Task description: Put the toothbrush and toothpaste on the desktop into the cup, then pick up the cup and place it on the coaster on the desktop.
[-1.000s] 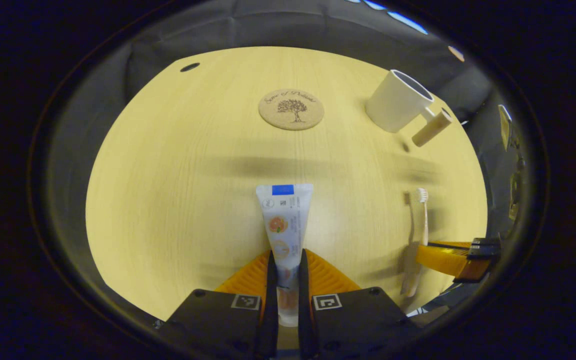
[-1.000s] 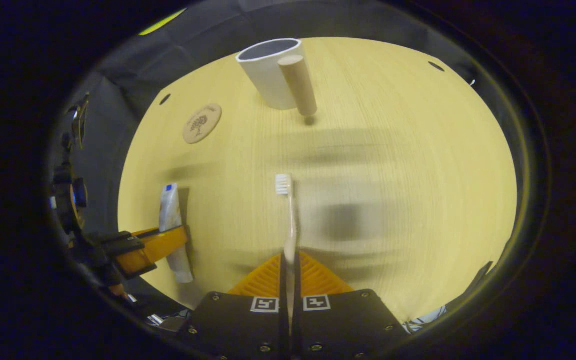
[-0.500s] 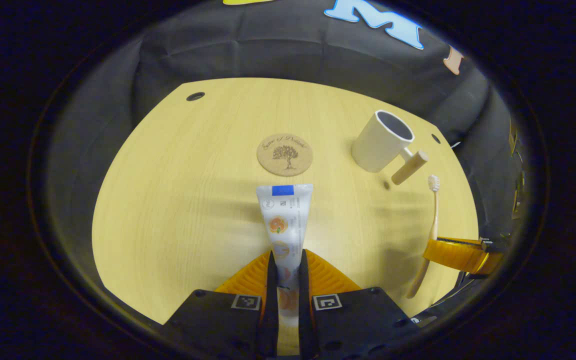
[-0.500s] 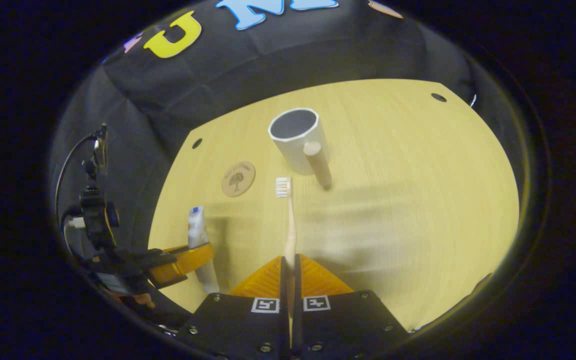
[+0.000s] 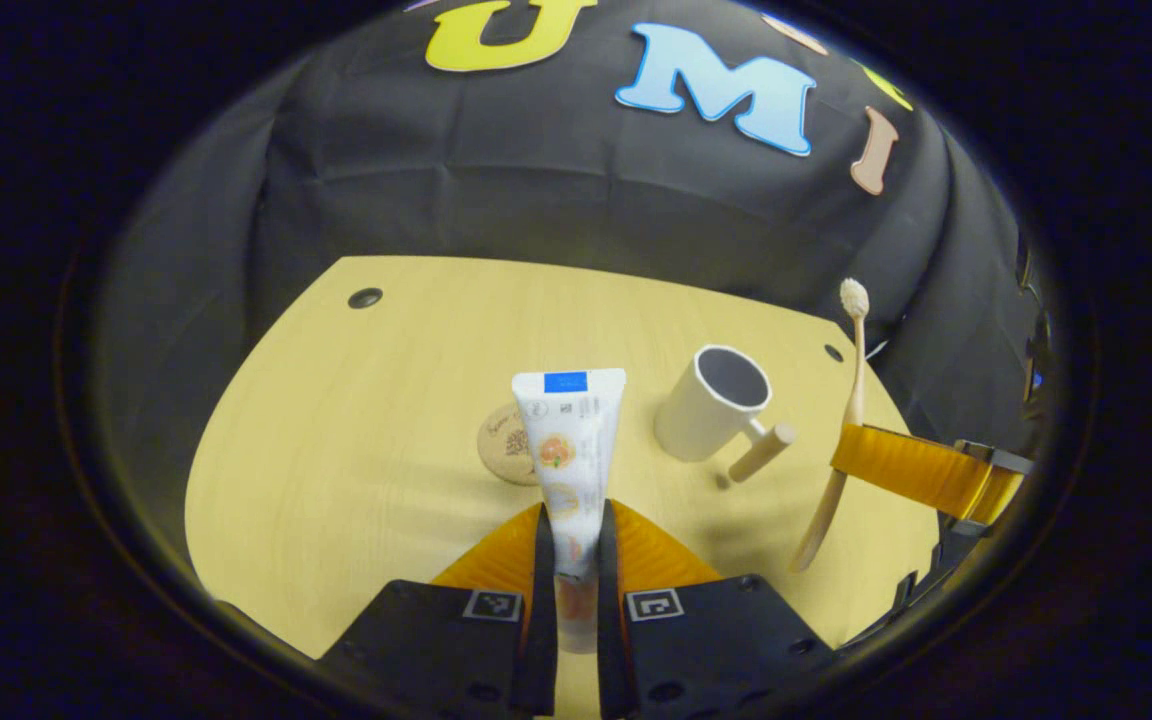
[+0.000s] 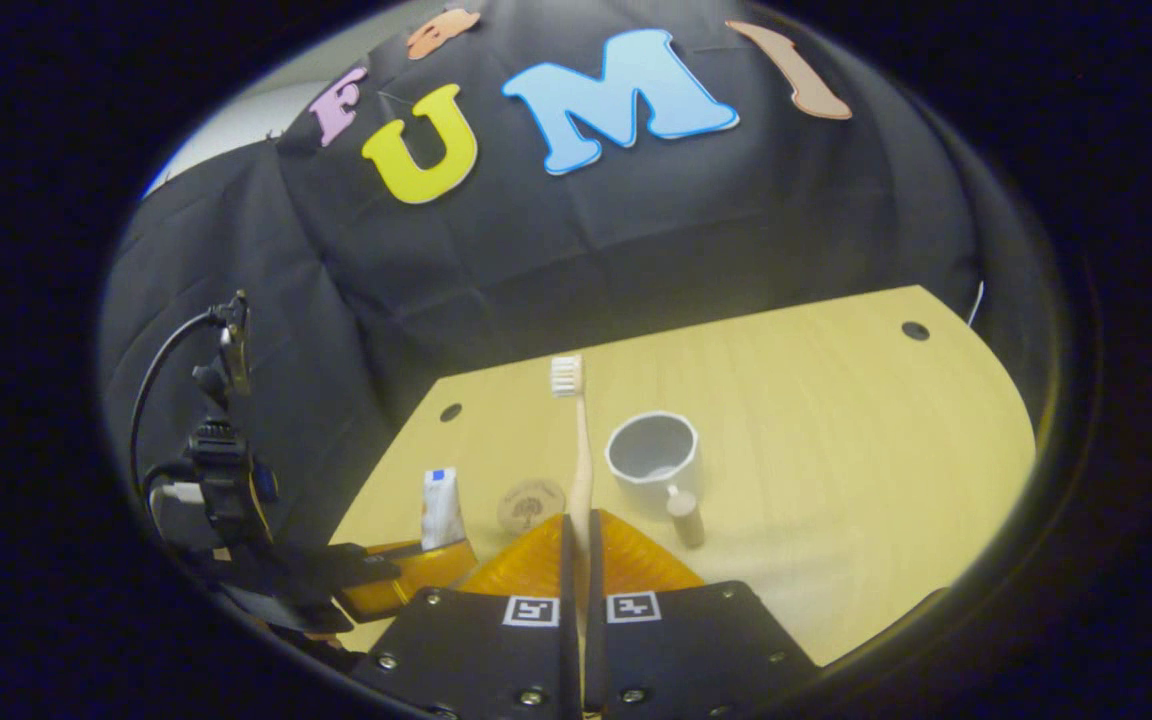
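Matt wood-grain desktop (image 5: 356, 420), cork-like coaster (image 5: 501, 450), matt smooth cup (image 5: 706, 410).

one toothpaste tube (image 5: 569, 440), one toothbrush (image 6: 579, 450), one cup (image 5: 711, 402), one coaster (image 5: 506, 448), two grippers

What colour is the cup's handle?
The cup is white; its handle is a light tan peg, like wood, best seen in the left gripper view.

Both views look down, from above, sharing the desktop (image 5: 356, 420)
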{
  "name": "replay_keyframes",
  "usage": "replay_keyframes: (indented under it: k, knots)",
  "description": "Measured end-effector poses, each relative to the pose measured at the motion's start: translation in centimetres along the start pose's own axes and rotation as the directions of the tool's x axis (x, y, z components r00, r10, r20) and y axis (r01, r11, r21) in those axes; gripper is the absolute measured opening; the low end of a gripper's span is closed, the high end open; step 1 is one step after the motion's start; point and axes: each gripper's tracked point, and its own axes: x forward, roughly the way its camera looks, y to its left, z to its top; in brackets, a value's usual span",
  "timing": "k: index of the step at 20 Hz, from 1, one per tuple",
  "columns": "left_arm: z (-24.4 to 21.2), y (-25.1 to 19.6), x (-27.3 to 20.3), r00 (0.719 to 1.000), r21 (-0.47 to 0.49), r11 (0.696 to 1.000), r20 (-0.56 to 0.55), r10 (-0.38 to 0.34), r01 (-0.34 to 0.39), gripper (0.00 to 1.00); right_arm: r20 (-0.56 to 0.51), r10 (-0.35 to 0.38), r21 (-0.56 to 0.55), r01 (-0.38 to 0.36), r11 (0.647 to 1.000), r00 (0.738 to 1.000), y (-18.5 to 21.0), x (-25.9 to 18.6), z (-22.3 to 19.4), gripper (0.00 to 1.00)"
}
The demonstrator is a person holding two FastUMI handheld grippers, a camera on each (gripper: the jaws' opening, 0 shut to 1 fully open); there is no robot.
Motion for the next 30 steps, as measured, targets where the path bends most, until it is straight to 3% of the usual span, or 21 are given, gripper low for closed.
replay_keyframes:
  k: [9,13,20,30]
  knots:
    - [4.9,-1.6,0.6,0.980,-0.024,0.999,0.197,-0.023,0.028,0.23,0.262,-0.009,-0.048,0.022,0.999,0.965,-1.4,3.8,7.3,0.03]
    - [5.9,-2.3,0.9,0.973,-0.021,0.999,0.229,-0.028,0.034,0.23,0.312,-0.025,-0.094,0.057,0.994,0.950,-2.5,6.5,8.2,0.03]
    - [5.9,-2.3,0.9,0.971,-0.034,0.999,0.237,-0.021,0.030,0.23,0.264,-0.068,-0.199,0.124,0.972,0.962,-4.3,10.3,5.7,0.03]
    - [5.6,-2.4,0.9,0.972,-0.039,0.999,0.233,-0.016,0.026,0.25,0.186,-0.089,-0.182,0.124,0.976,0.979,-5.6,10.7,3.8,0.07]
